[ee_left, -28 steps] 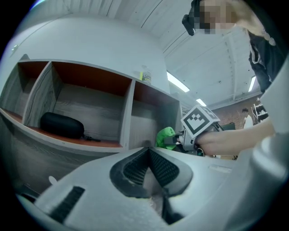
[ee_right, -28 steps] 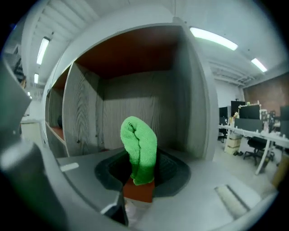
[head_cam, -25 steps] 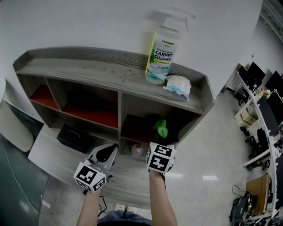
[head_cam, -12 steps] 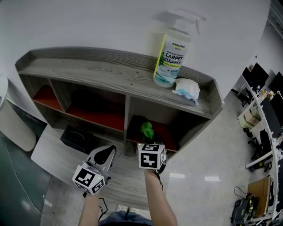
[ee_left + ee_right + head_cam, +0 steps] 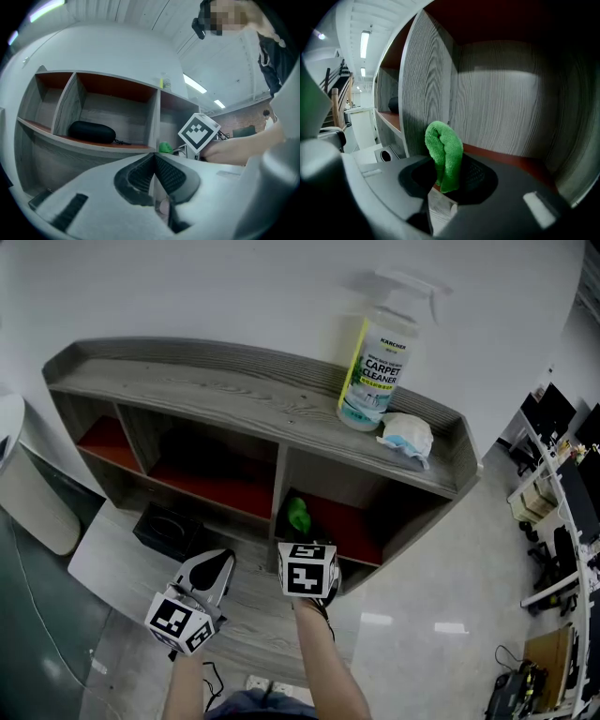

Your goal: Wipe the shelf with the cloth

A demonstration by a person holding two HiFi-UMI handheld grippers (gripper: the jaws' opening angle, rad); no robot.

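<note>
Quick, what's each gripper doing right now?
Left gripper: closed, holding nothing.
Right gripper: closed on the folded green terry cloth.

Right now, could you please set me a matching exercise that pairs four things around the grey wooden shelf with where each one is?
Things:
1. green terry cloth
2. clear plastic carpet-cleaner spray bottle
3. black oval case
4. crumpled white and pale blue wad

Places:
A. lying on top of the grey wooden shelf, near its right end
B. pinched between the fingers of the right gripper
C. standing upright on the shelf top
D. inside the shelf's middle compartment

Pairs: 1-B, 2-C, 3-D, 4-A
</note>
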